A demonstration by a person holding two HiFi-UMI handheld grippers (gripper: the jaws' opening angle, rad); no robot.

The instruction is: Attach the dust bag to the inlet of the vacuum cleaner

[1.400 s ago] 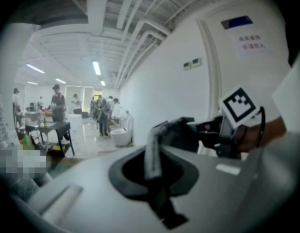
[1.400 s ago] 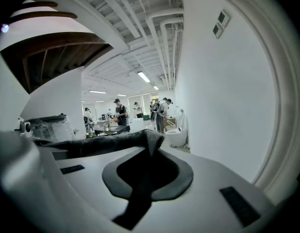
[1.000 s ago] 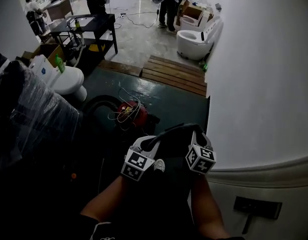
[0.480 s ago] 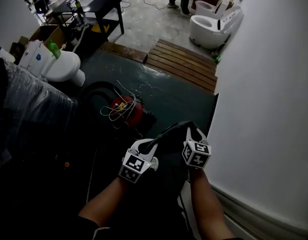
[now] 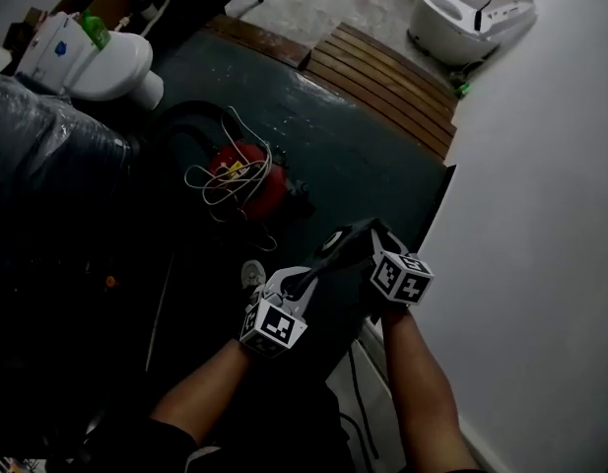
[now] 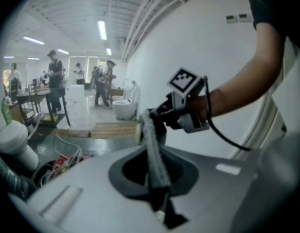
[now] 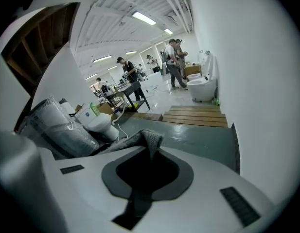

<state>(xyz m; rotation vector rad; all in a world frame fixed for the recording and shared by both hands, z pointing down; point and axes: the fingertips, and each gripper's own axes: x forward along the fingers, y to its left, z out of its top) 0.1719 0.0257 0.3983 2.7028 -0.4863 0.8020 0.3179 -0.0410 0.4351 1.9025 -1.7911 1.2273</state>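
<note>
Dark green floor (image 5: pixel 368 161) along a white wall (image 5: pixel 540 215) — the red vacuum cleaner (image 5: pixel 256 193) lies there, loose cable (image 5: pixel 220 177) heaped on it. The left gripper (image 5: pixel 302 282) and right gripper (image 5: pixel 371 236) both pinch the dust bag (image 5: pixel 335 251) — stretched between them.

The head view is dim: its dark floor (image 5: pixel 363 166) and lower left sink nearly to black, while the white wall (image 5: pixel 540 215) reads pale grey. Both gripper views are brighter, lit by ceiling strip lights (image 6: pixel 102 30). They show fisheye bending and black corners, and the near dust bag (image 6: pixel 154 164) is blurred.
</note>
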